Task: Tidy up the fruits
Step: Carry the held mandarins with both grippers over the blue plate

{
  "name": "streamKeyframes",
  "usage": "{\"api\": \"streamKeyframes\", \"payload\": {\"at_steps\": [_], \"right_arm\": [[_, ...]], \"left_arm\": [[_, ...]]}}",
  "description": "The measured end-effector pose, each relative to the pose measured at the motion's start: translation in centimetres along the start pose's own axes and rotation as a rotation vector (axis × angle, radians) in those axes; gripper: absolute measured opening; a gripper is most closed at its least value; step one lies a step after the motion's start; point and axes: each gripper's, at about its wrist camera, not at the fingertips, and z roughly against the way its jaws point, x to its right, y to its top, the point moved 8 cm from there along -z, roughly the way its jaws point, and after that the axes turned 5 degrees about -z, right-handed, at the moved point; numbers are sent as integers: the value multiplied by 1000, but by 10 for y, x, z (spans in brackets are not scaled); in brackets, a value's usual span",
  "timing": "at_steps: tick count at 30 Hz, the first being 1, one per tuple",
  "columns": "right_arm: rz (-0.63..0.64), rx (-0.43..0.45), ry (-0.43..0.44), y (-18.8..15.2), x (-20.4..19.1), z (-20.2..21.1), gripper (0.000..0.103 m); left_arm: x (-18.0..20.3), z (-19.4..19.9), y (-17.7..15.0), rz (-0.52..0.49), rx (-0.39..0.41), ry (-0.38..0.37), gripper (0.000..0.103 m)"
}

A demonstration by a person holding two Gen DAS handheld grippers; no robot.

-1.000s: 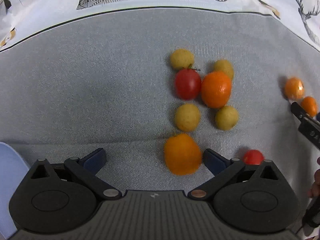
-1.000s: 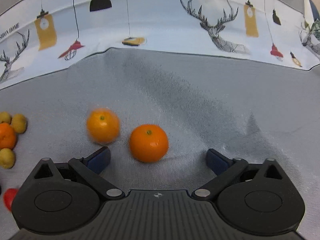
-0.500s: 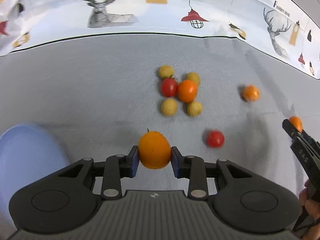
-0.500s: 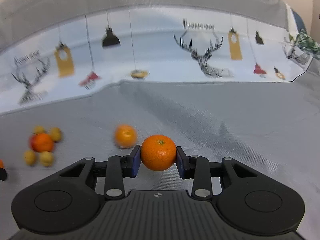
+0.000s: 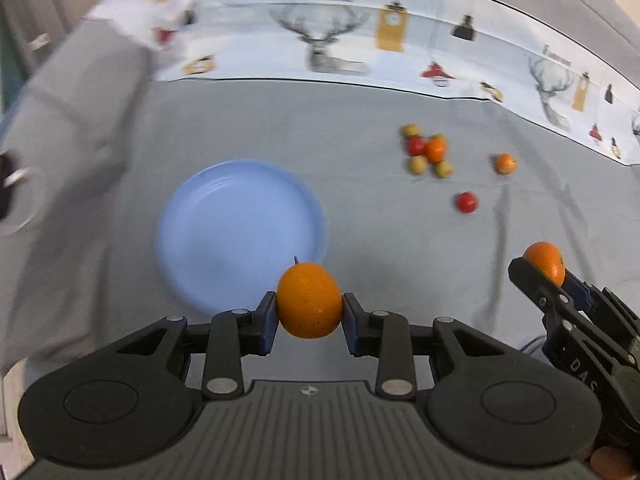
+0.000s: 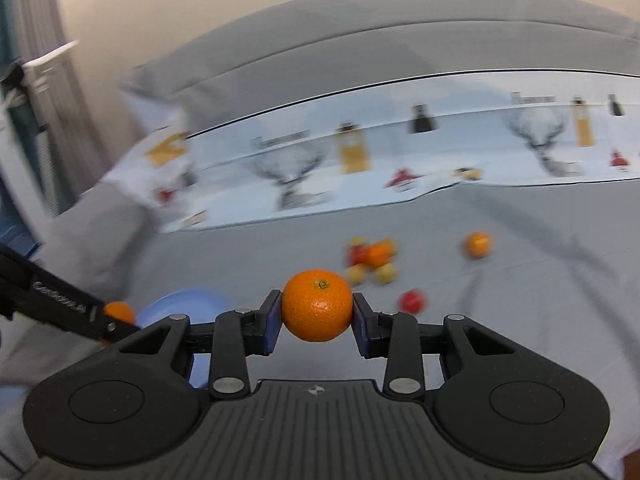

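Oranges gripped; blue plate below, loose fruit cluster beyond.

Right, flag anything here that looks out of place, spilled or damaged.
Nothing stands out. Each hand-held gripper, left and right, is shut on a whole orange. The blue plate sits flat and bare, and the remaining fruit cluster lies loose on the grey cloth; blur hides fine detail.

Orange mandarins, a pale-blue plate and a grey, deer-printed cloth are pictured.
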Motion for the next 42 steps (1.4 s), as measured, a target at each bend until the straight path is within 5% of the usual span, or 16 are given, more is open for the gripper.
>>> {"api": "streamKeyframes", "payload": {"at_steps": [8, 15, 42], "right_arm": [[146, -90, 81, -50, -93, 35, 38], [241, -77, 68, -64, -136, 57, 38], [284, -90, 56, -72, -149, 59, 38]], "left_arm": [[-71, 31, -76, 99, 27, 16, 37], [-94, 46, -98, 114, 73, -4, 37], [-97, 48, -103, 127, 96, -19, 37]]}}
